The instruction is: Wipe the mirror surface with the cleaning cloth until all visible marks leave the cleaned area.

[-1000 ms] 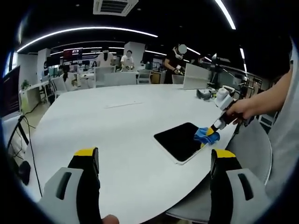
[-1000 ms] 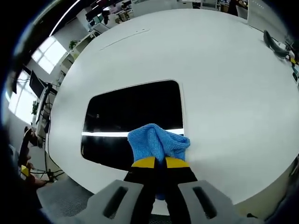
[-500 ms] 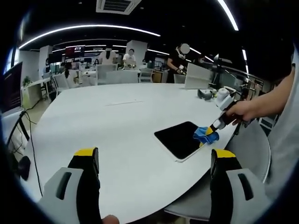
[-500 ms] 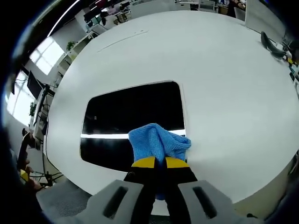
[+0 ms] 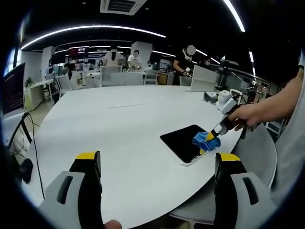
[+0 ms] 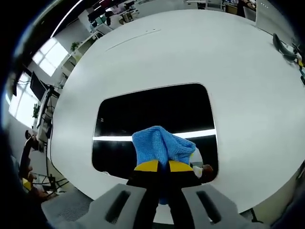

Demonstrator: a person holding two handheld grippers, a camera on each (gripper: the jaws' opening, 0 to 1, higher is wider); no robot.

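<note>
A dark rectangular mirror (image 6: 157,119) lies flat on the white round table (image 6: 143,57), reflecting a ceiling light strip. My right gripper (image 6: 158,166) is shut on a blue cleaning cloth (image 6: 160,145), which presses on the mirror's near part. In the left gripper view the mirror (image 5: 183,141) sits near the table's right edge, with the blue cloth (image 5: 205,140) on its near right corner, held by the right gripper (image 5: 213,137) in a person's hand. My left gripper (image 5: 157,162) hovers open and holds nothing, well back from the mirror.
The table's near edge (image 5: 190,191) curves close behind the mirror. A grey chair (image 5: 259,152) stands at the right. A laptop (image 5: 202,78) and small items (image 5: 212,95) sit at the table's far right. People and desks fill the office behind.
The right gripper has slid the blue cloth inward from the mirror's right edge onto the glass. The left gripper has stayed put, open.
</note>
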